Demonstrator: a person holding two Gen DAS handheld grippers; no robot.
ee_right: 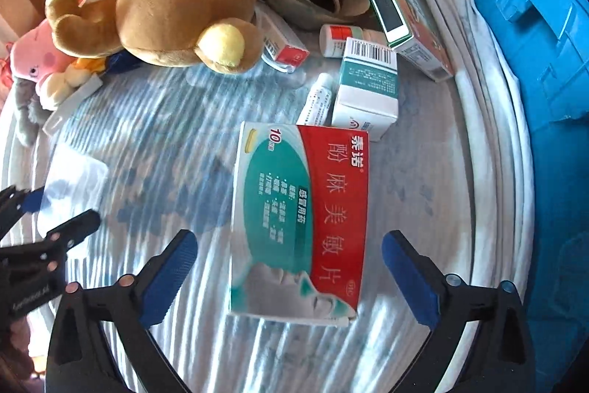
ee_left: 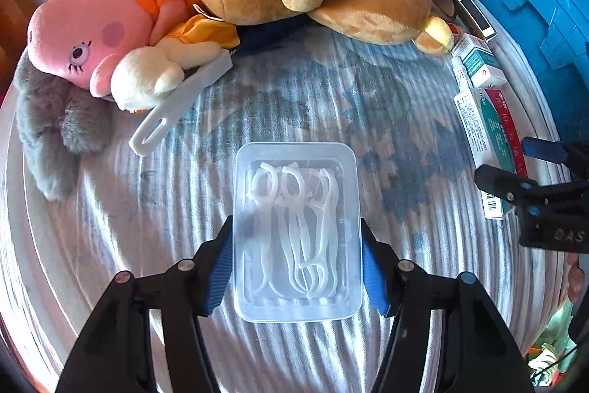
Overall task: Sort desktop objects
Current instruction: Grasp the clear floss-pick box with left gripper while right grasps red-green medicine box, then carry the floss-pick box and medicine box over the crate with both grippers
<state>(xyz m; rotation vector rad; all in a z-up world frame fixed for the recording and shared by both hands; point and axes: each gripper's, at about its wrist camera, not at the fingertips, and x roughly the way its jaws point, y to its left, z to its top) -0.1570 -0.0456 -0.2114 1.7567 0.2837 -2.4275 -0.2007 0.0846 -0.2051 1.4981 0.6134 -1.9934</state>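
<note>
Floss box, one, pinched in left gripper jaws; red medicine box, one, between spread right gripper jaws, untouched.

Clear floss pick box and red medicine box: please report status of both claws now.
Left claw shut on floss pick box. Right claw open, straddling medicine box, pads clear. Nothing in the way; plush bear beyond.

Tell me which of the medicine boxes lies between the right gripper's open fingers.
The flat red, teal and white medicine box lies between the right gripper fingers, untouched. The smaller teal-and-white box stands beyond it.
</note>
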